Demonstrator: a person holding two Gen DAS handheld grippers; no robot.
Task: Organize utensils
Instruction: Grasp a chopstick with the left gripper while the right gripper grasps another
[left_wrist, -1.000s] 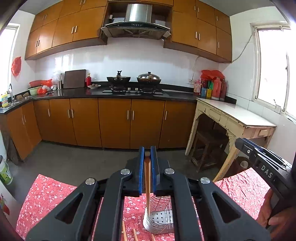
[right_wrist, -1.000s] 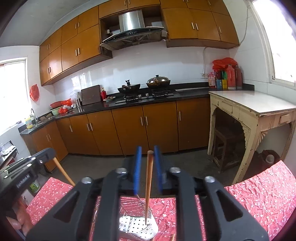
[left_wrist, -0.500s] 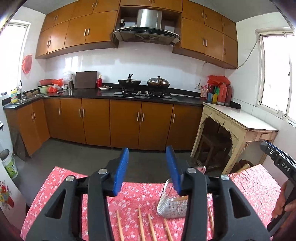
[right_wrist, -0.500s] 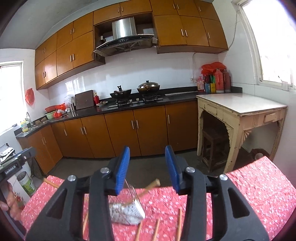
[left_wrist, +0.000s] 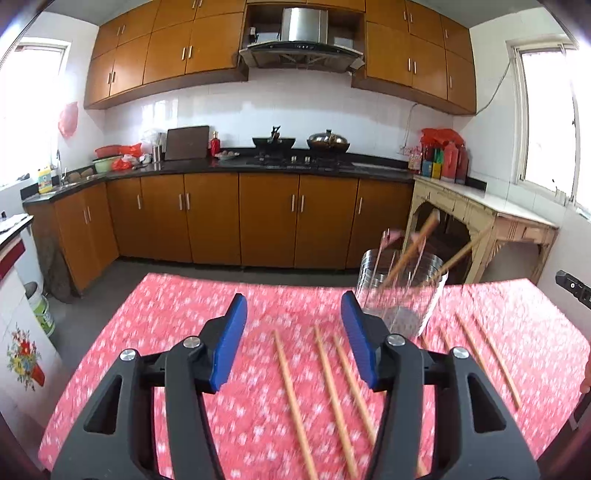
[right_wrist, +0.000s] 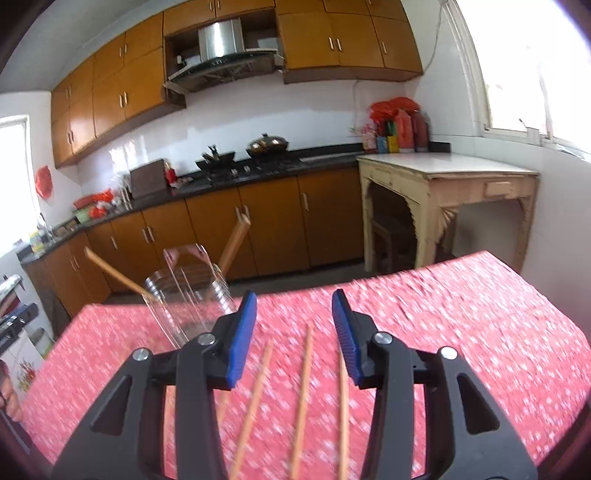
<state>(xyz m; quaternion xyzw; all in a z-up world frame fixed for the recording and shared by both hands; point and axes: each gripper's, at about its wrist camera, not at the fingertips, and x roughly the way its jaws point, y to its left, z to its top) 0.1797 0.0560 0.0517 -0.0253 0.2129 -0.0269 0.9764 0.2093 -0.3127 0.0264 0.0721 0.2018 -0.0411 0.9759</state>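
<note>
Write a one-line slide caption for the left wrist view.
Left gripper with jaws opening above loose chopsticks on the red tablecloth, beside the wire holder.

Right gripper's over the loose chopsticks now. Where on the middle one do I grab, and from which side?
Grip the middle chopstick mid-shaft, coming from above with the right gripper and one finger on each side. It lies flat on the tablecloth, running away from the camera, with neighbours close by.

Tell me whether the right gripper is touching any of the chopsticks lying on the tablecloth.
Cannot tell. In the right wrist view the right gripper has nothing clamped between its spread blue pads, but the blurred loose chopsticks run beneath them, so no plain gap or contact shows.
</note>
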